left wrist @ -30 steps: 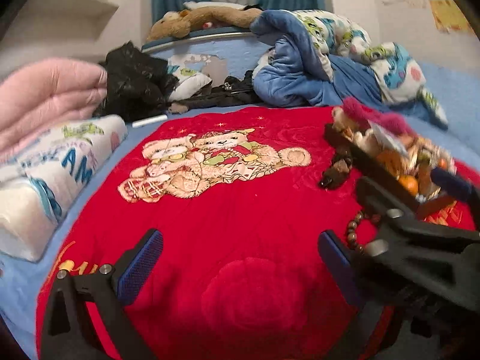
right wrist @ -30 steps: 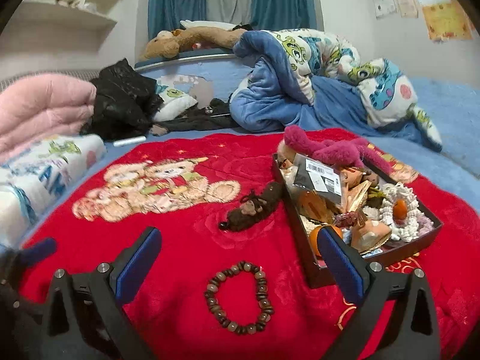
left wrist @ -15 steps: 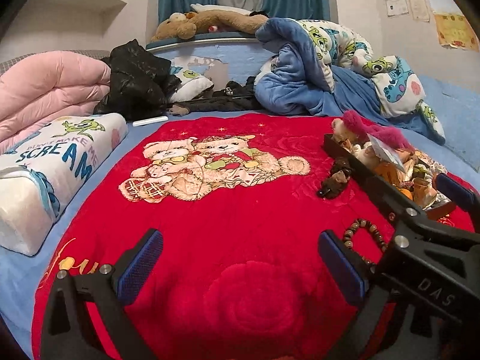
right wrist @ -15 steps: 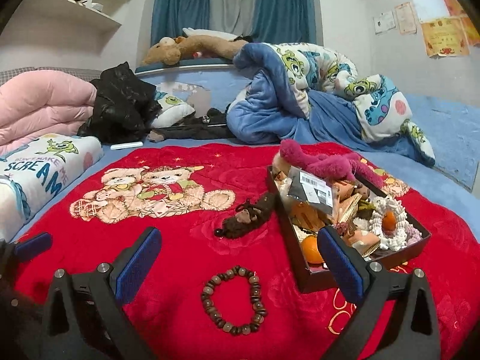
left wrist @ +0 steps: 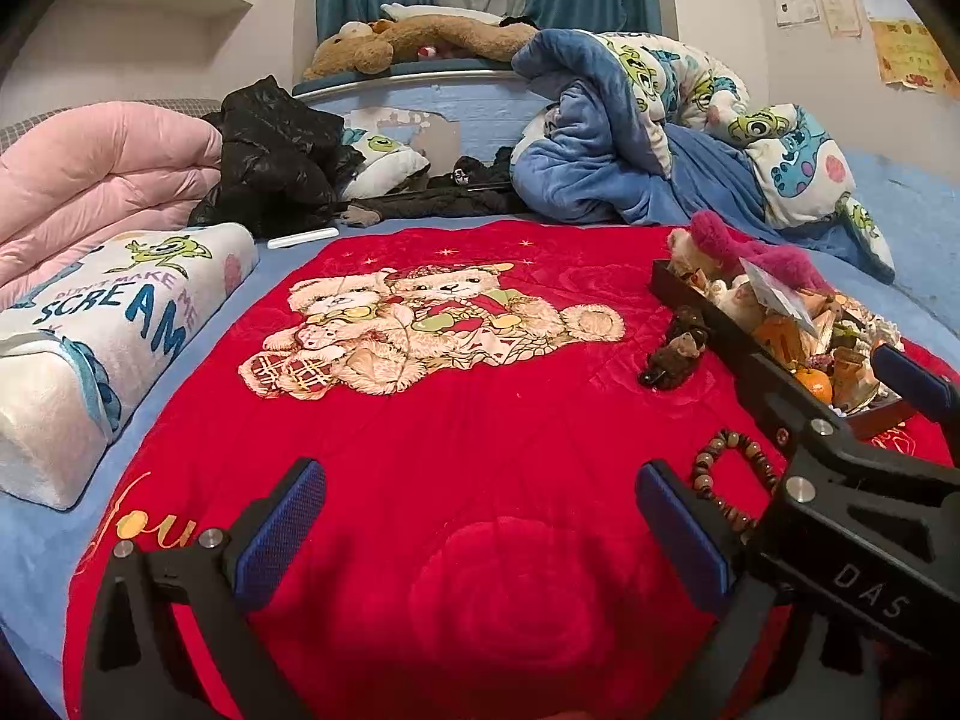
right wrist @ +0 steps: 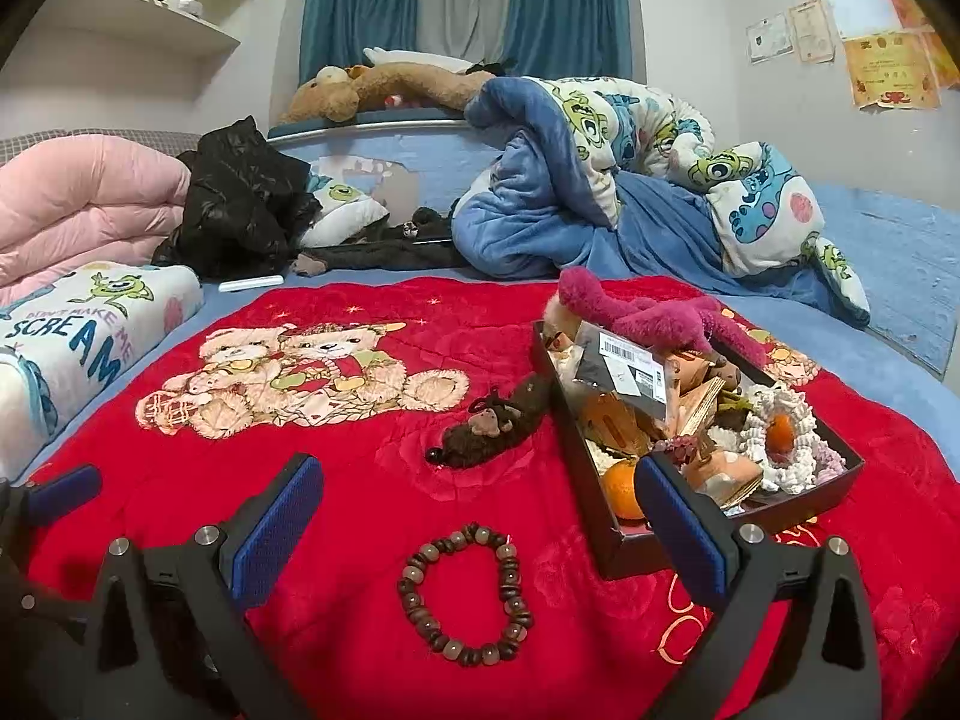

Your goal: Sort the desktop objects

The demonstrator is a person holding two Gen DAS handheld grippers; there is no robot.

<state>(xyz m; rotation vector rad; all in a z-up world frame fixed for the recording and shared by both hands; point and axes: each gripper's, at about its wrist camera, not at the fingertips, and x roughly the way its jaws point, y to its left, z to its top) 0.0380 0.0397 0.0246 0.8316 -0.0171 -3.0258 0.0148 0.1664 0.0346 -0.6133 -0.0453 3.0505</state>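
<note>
A brown bead bracelet (right wrist: 465,594) lies on the red blanket (right wrist: 360,450), between my right gripper's open fingers. A dark brown plush toy (right wrist: 492,423) lies beyond it, left of a dark box (right wrist: 606,534) heaped with small items, an orange (right wrist: 624,489) and a pink plush (right wrist: 648,312). My right gripper (right wrist: 480,531) is open and empty just above the blanket. My left gripper (left wrist: 480,534) is open and empty over bare blanket; the bracelet (left wrist: 720,474), the plush (left wrist: 675,348) and the box (left wrist: 714,315) lie to its right, behind the right gripper's body.
A white pillow with blue lettering (left wrist: 102,324) and a pink quilt (left wrist: 102,174) lie at the left. A black jacket (right wrist: 240,204) and a crumpled blue blanket (right wrist: 600,192) lie at the back by the headboard. A white stick (right wrist: 251,283) lies near the blanket's far edge.
Both views have risen and steadied. The right gripper has drawn nearer the bracelet, which now sits between its fingers. Nothing has been picked up.
</note>
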